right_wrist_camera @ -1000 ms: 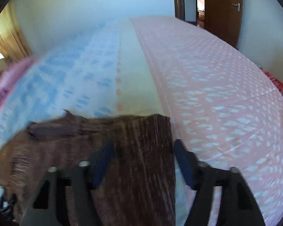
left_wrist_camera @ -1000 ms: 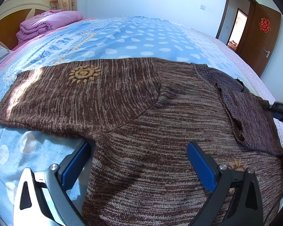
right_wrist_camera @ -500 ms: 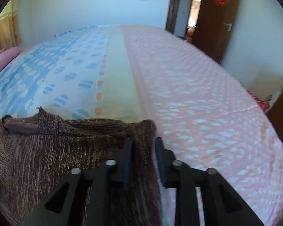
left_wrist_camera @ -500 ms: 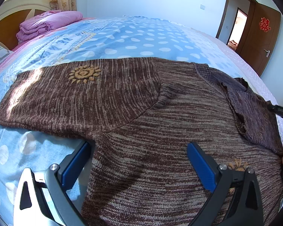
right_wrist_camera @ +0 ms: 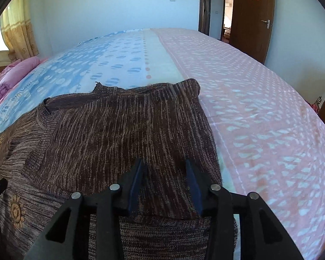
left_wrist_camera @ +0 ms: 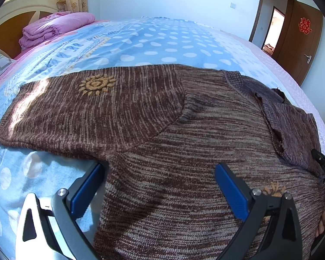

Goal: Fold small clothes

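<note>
A brown knitted sweater [left_wrist_camera: 184,143] with orange sun motifs lies flat on the bed. Its left sleeve [left_wrist_camera: 75,108] stretches out to the left. Its right sleeve [right_wrist_camera: 123,134] is folded over the body, as the right wrist view shows. My left gripper [left_wrist_camera: 160,173] is open, its blue pads resting low over the sweater near the left armpit. My right gripper [right_wrist_camera: 164,171] is partly open above the folded sleeve and holds nothing.
The bed has a blue dotted cover [left_wrist_camera: 158,43] on the left and a pink cover [right_wrist_camera: 260,108] on the right. A folded pink quilt [left_wrist_camera: 56,28] lies by the headboard. A brown door [right_wrist_camera: 251,8] stands behind the bed.
My right gripper was shut on the sleeve half a second ago; now its jaws have parted and the sleeve lies folded over the body. The left gripper has not moved.
</note>
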`<control>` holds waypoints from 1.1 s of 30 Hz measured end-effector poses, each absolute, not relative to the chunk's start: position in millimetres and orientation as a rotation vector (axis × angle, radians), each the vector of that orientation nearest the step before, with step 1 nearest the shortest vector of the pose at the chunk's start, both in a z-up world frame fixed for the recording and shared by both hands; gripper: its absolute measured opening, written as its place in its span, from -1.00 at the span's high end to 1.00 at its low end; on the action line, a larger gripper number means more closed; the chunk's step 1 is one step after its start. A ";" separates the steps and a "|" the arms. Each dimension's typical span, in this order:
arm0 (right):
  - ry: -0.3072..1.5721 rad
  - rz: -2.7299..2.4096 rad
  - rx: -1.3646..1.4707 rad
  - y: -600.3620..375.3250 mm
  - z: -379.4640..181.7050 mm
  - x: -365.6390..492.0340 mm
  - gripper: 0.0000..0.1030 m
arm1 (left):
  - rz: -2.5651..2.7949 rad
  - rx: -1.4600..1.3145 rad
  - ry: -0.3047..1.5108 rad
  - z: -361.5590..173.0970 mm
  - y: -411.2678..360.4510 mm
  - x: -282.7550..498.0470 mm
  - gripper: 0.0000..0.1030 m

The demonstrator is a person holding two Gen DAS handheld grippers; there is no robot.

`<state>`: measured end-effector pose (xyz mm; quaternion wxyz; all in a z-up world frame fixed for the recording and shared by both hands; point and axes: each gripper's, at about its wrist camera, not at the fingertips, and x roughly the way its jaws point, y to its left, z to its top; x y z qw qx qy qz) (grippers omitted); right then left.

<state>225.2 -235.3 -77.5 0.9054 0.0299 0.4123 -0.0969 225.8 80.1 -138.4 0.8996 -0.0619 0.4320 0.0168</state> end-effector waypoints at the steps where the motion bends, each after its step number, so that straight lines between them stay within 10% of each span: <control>1: 0.852 -0.204 0.051 -233.6 -78.5 225.6 0.14 | 0.037 -0.125 0.896 -138.4 79.3 225.9 -1.00; 10: 0.849 -0.244 0.050 -231.8 -83.9 227.1 -0.22 | 0.101 -0.080 0.933 -131.3 86.1 223.4 -1.00; 33: 0.845 -0.250 0.046 -232.5 -83.6 226.6 -0.25 | 0.546 -0.535 0.794 -125.8 316.8 220.8 -0.90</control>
